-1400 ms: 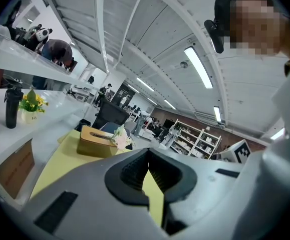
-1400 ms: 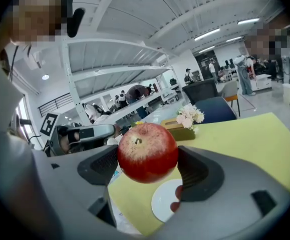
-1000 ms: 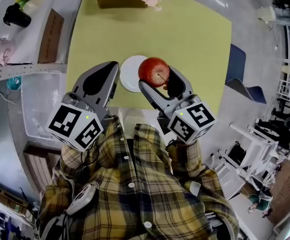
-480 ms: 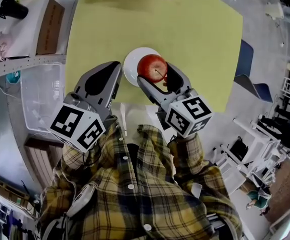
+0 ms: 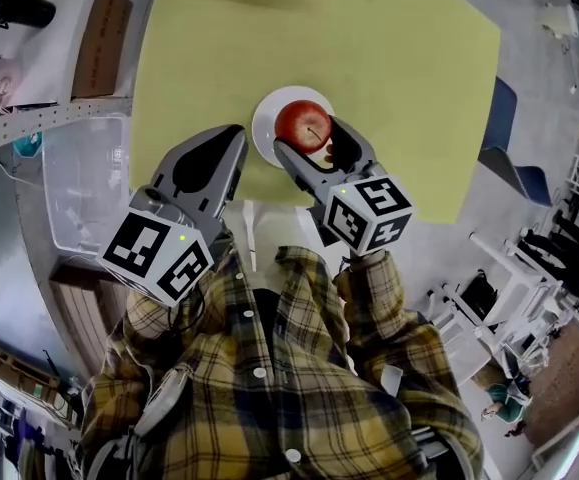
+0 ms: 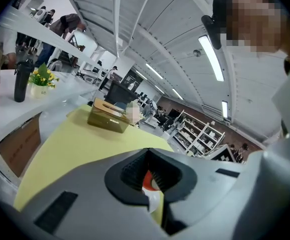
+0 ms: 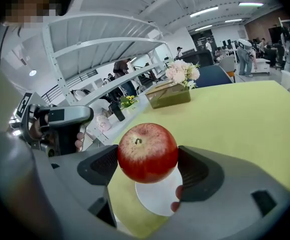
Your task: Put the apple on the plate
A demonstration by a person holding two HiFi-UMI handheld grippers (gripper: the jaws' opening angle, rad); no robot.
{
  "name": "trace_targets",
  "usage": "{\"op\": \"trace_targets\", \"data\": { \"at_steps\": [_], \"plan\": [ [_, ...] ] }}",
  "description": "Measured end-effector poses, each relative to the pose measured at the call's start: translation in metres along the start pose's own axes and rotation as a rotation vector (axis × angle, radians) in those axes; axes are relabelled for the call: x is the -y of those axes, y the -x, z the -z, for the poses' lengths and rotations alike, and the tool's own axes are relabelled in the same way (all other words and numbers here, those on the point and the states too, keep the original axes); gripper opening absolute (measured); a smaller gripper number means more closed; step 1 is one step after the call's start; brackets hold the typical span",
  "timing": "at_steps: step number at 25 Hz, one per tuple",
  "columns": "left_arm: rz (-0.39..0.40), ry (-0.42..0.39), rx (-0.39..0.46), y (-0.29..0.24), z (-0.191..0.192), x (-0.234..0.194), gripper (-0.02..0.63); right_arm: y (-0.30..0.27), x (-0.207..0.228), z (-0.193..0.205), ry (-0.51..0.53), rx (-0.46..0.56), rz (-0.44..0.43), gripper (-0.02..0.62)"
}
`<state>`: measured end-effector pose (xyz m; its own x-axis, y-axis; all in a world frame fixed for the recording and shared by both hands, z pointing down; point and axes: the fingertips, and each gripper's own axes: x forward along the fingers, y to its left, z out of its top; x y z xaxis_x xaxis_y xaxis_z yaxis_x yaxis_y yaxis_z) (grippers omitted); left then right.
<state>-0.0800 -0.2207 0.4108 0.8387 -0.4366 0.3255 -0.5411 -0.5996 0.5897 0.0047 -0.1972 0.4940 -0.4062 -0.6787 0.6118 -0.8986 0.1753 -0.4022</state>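
Apple [image 7: 147, 153] held over the white plate [image 5: 267, 134] by the right gripper [image 5: 311, 140].
Right gripper jaws are clamped on the apple's two sides, stem up, directly above the plate on the yellow-green table [image 5: 389, 78]; whether the fruit touches the plate cannot be told. Left gripper [image 5: 221, 150] sits just beside the plate on the person's left, its jaws pressed together with nothing between them. A brown box [image 7: 167, 95] topped with pale flowers [image 7: 182, 72] stands well beyond the plate at the table's far side.

text: none legible | labels: none | numbers: none | signs: none
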Motion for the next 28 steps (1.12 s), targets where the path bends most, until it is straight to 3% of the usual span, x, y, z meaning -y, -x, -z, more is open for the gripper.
{"op": "trace_targets", "data": {
  "at_steps": [12,28],
  "plan": [
    [-0.012,0.023,-0.011,0.0,0.01,-0.005,0.008,-0.022,0.017,0.031,0.009,-0.072,0.048,0.37],
    [-0.011,0.03,-0.021,0.0,0.017,-0.005,0.008,-0.029,0.023,0.049,0.086,-0.085,0.074,0.37]
  ]
}}
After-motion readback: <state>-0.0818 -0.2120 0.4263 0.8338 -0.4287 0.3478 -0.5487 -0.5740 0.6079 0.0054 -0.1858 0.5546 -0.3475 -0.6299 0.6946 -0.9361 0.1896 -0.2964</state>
